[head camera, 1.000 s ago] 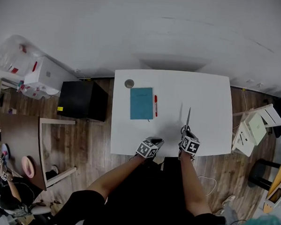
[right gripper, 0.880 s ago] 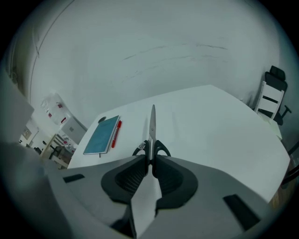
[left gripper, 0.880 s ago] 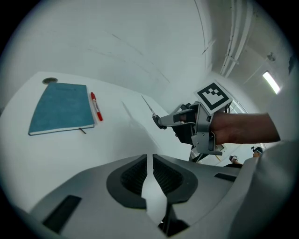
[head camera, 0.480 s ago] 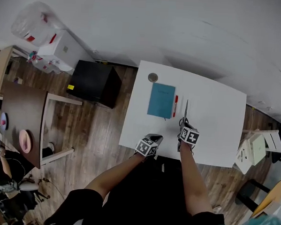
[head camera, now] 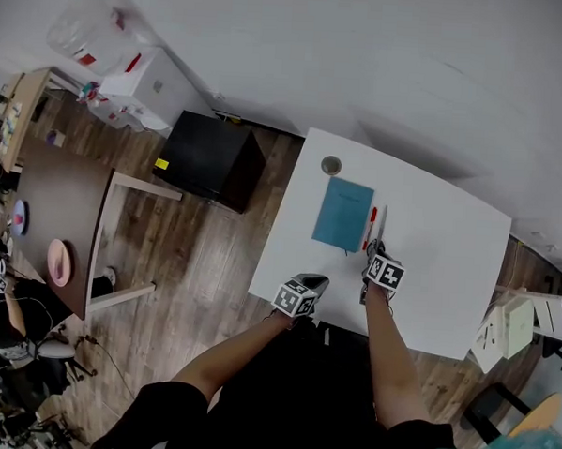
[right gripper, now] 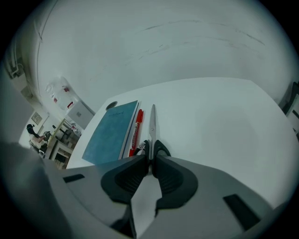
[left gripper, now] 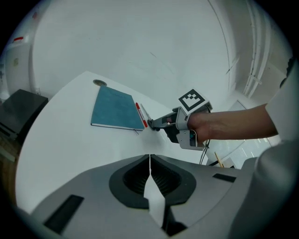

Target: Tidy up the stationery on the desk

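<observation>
On the white desk (head camera: 448, 265) lies a teal notebook (head camera: 343, 215) (left gripper: 116, 109) (right gripper: 112, 133). A red pen (head camera: 371, 228) (right gripper: 137, 128) rests along its right edge. Just right of the pen are grey scissors (head camera: 382, 222) (right gripper: 152, 122), blades pointing away from me. My right gripper (head camera: 376, 253) (right gripper: 150, 156) (left gripper: 156, 123) is shut on the scissors' dark handles. My left gripper (head camera: 314, 283) (left gripper: 149, 156) hovers at the desk's near edge, left of the right one, shut with nothing in it.
A small round grey disc (head camera: 331, 165) (left gripper: 99, 83) sits on the desk beyond the notebook. Left of the desk stand a black cabinet (head camera: 209, 161), a white box (head camera: 152, 90) and a brown table (head camera: 55, 226). White furniture (head camera: 511, 325) stands at the right.
The right gripper has carried the scissors leftwards across the desk, from well right of the pen to right beside it. The head view has swung, and the left gripper has stayed at the near edge.
</observation>
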